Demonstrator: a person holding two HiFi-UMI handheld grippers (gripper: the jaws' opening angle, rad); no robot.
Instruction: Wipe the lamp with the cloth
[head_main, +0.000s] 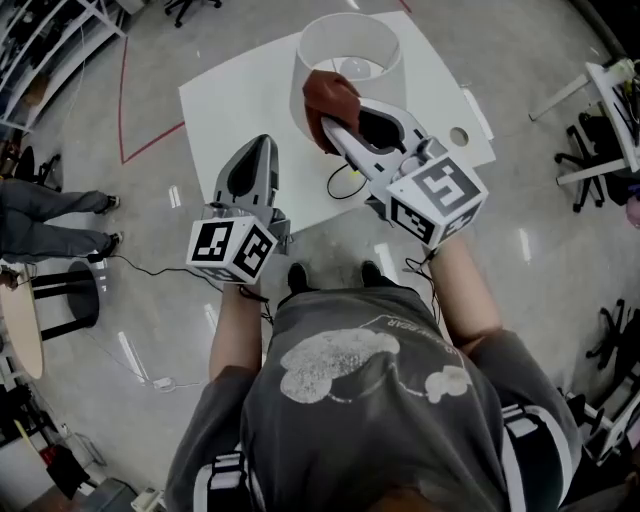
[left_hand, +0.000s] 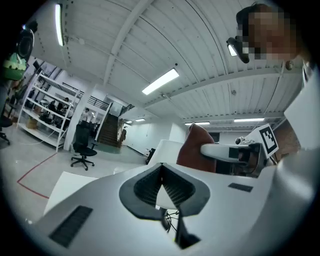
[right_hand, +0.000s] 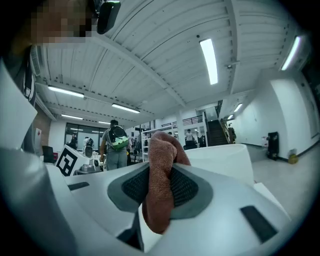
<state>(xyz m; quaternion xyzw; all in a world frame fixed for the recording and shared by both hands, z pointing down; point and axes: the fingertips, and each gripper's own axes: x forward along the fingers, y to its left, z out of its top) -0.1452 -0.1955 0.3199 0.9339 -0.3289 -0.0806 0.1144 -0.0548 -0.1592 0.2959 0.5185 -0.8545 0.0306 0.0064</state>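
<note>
Cloth (right_hand: 160, 190), rust-brown and bunched, is clamped between the two jaws of the right gripper (head_main: 336, 130). The jaws are closed onto it, with a fold bulging past the tips and a tail hanging below them. Just ahead of those tips stands the lamp (head_main: 350, 55), a white drum shade seen from above. In the head view the bunched end of the cloth lies against the shade's side nearest the gripper, just under the rim.

The left gripper (left_hand: 161, 167) is held off to the left of the right one and further back from the lamp, apart from both lamp and cloth. Its jaws meet at the tips and hold nothing.

Under the lamp and both gripper tips a white sheet (head_main: 235, 100) lies flat on a grey polished floor (head_main: 150, 330). A dark cable (head_main: 345, 182) loops on the sheet below the right gripper. Left of the sheet a red line (head_main: 124, 95) is marked on the floor. Further left are a bystander's legs (head_main: 50, 215) and a stool (head_main: 65, 300).

The left gripper view looks into an open hall with shelves (left_hand: 47, 107), an office chair (left_hand: 82, 145), a staircase (left_hand: 107, 131) and strip lights (left_hand: 160, 81) on a ribbed ceiling. In the right gripper view, a person with a backpack (right_hand: 116, 145) stands beyond the gripper.
</note>
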